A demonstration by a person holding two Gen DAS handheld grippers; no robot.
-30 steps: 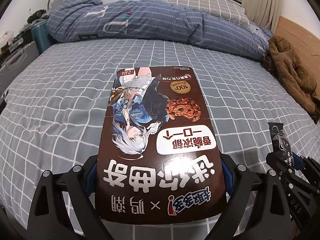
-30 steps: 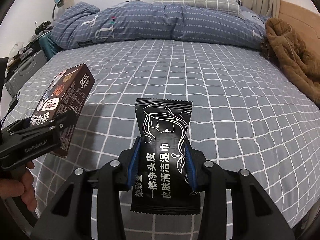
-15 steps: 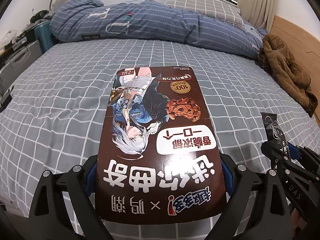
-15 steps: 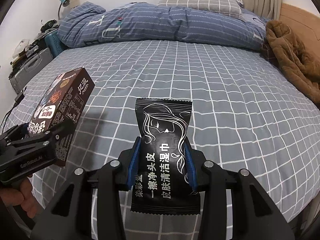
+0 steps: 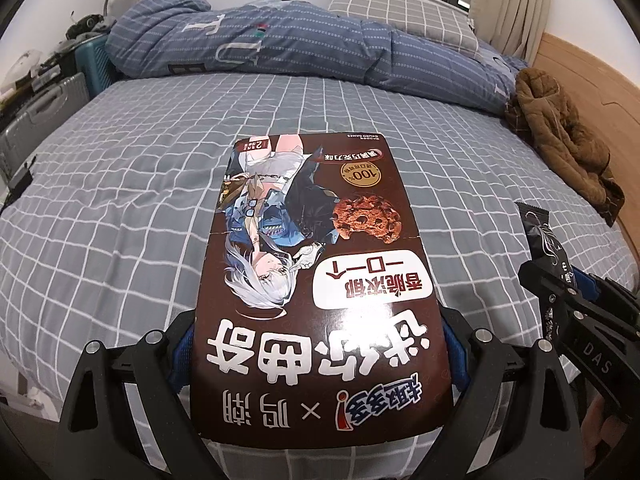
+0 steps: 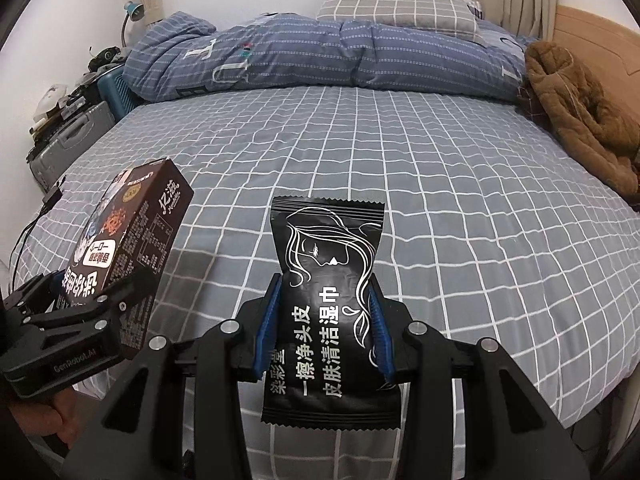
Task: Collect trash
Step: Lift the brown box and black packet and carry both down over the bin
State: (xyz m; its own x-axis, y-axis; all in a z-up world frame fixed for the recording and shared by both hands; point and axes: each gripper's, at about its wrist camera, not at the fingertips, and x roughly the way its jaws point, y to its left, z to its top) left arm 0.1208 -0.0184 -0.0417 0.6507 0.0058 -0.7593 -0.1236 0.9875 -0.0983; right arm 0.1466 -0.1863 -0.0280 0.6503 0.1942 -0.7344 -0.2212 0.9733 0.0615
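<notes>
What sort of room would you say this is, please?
Most likely a bedroom: a bed with a grey checked sheet, a rolled blue duvet and a pillow by the window, plus suitcases along the wall.

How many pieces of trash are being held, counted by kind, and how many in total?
Boxes: 1, the brown box in the left claw.
Packets: 1, the black packet in the right claw.
Total: 2, both held above the bed.
</notes>
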